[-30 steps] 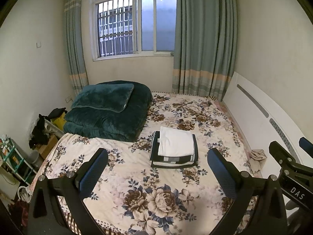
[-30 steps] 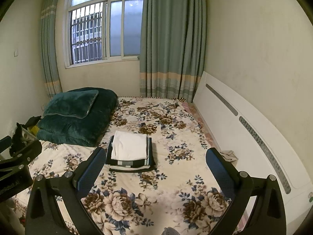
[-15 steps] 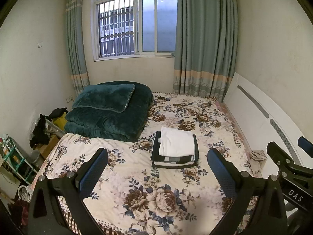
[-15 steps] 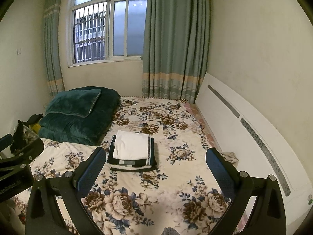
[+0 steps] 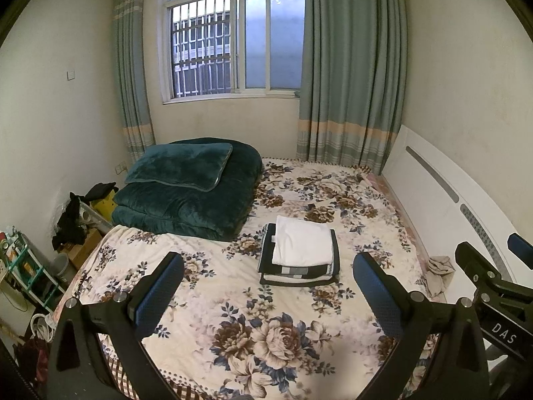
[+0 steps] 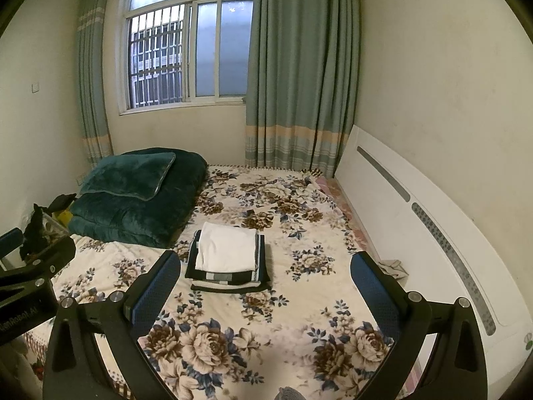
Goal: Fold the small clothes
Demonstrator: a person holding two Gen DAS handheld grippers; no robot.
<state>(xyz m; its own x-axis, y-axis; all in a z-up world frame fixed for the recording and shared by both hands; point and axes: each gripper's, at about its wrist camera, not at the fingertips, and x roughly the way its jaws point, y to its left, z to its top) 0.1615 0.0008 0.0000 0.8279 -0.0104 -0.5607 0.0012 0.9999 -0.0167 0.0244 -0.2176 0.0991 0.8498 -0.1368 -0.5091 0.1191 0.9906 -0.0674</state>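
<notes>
A neat stack of folded clothes [image 5: 299, 253] lies in the middle of the floral bed [image 5: 253, 326], a white garment on top of dark and striped ones; it also shows in the right wrist view [image 6: 228, 260]. My left gripper [image 5: 268, 283] is open and empty, held high above the bed's near end, well short of the stack. My right gripper [image 6: 265, 281] is open and empty at a similar height, with the stack ahead between its fingers. A crumpled beige cloth [image 5: 439, 268] lies at the bed's right edge by the headboard.
A folded dark green quilt with a pillow [image 5: 190, 190] sits at the bed's far left. A white headboard [image 6: 416, 220] runs along the right. Clutter, a box and a small rack [image 5: 23, 266] stand on the floor to the left. A curtained window [image 5: 233, 43] is behind.
Both grippers have drifted slightly, so the stack sits a little differently in view. Both stay open and empty; nothing on the bed has moved.
</notes>
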